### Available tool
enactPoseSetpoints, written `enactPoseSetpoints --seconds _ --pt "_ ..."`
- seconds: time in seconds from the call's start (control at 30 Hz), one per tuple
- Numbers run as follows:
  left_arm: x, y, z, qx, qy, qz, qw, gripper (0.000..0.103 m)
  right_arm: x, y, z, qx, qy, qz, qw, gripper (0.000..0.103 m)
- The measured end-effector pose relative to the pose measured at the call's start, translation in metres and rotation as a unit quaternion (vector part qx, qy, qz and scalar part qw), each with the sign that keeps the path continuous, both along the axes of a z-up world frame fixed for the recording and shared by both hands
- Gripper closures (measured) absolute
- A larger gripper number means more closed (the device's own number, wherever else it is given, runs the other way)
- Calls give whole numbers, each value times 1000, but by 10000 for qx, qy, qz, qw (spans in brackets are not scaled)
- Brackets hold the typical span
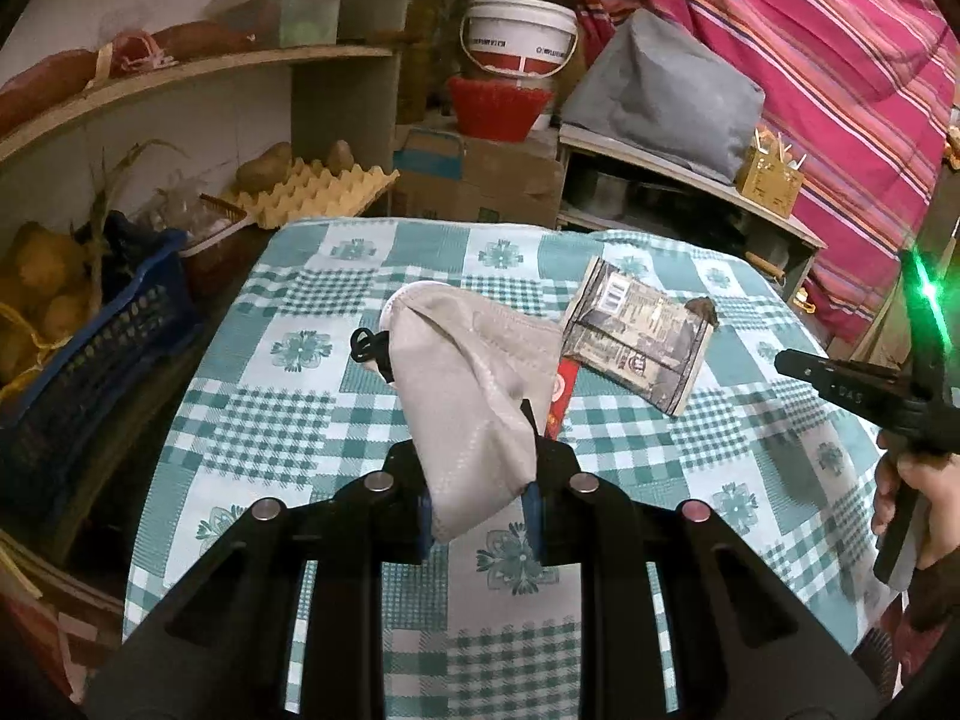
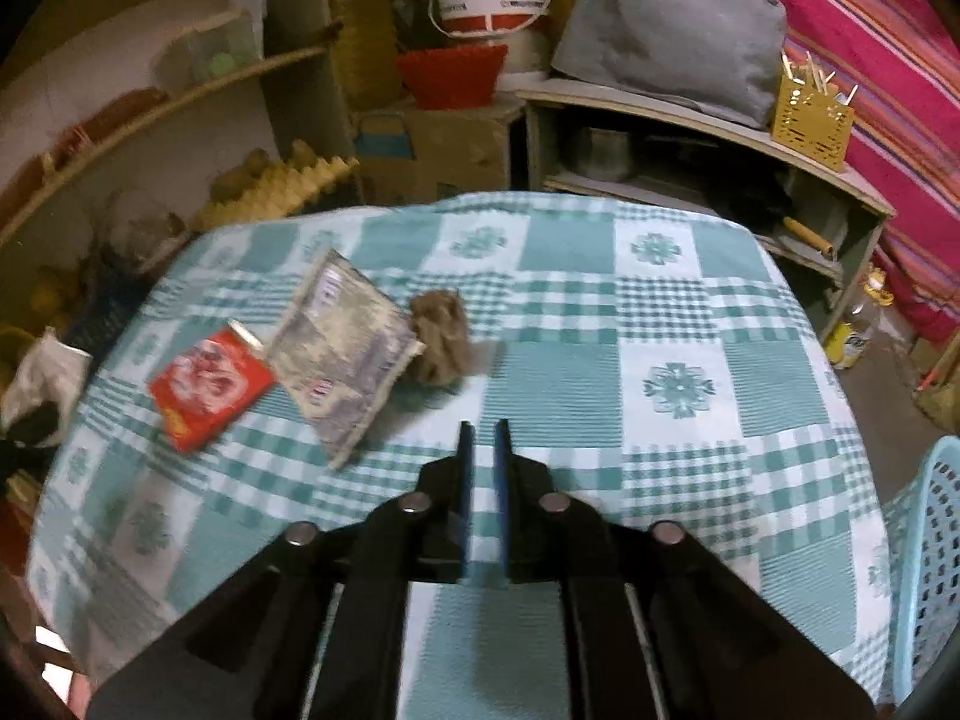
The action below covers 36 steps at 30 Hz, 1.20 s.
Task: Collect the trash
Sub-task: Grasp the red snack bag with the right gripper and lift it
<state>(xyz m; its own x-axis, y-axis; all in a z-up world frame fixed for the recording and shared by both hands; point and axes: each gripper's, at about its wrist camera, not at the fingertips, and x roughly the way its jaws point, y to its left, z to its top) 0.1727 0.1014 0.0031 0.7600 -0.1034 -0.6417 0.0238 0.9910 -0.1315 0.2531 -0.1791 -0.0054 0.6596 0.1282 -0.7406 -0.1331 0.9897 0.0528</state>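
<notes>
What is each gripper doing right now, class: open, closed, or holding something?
Left gripper: closed on the grey cloth bag, lifted off the table.
Right gripper: fingers slightly apart, nothing between them.

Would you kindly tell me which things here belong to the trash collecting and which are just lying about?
Part of the job:
- grey cloth bag, held in the left gripper
- red wrapper
- silver packet
- crumpled brown paper
- right gripper, holding nothing

Just lying about:
- egg tray
- white bucket
- red basket
- grey cushion
- yellow holder
</notes>
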Motion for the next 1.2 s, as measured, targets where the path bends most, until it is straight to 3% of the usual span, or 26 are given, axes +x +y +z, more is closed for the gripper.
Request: enactPoseSetpoints --seconds 0.03,0.07,0.27,0.43,0.7,0.8,0.87,0.9,1.03,1.2 --pt "1 2 -2 -14 8 12 10000 82 4 1 -3 -56 30 1 10000 54" --pt "2 5 -3 -32 17 22 10000 82 4 4 -4 -67 5 10 10000 41" --pt "4 26 -16 88 88 193 9997 82 3 60 -11 -207 10 587 9981 41" --pt "-7 59 -22 -73 136 429 9990 82 3 118 -18 -187 38 1049 9943 41" --pt "-25 98 -26 -188 153 713 9972 82 1 198 -26 -722 41 1492 9862 41" --pt "-28 103 -26 -214 150 762 9967 82 9 211 -41 -1103 117 1413 9837 64" --pt "-30 104 -25 -213 147 767 9967 83 10 211 -43 -1130 122 1439 9830 90" --pt "-30 103 -24 -205 140 764 9968 83 7 209 -40 -1195 16 1441 9823 94" --pt "-31 95 -20 -208 90 708 9972 83 -9 192 -24 -1151 -236 1500 9817 102" --pt "-29 66 -7 -211 -45 468 9987 82 -35 155 5 -1014 -519 1445 9829 103"
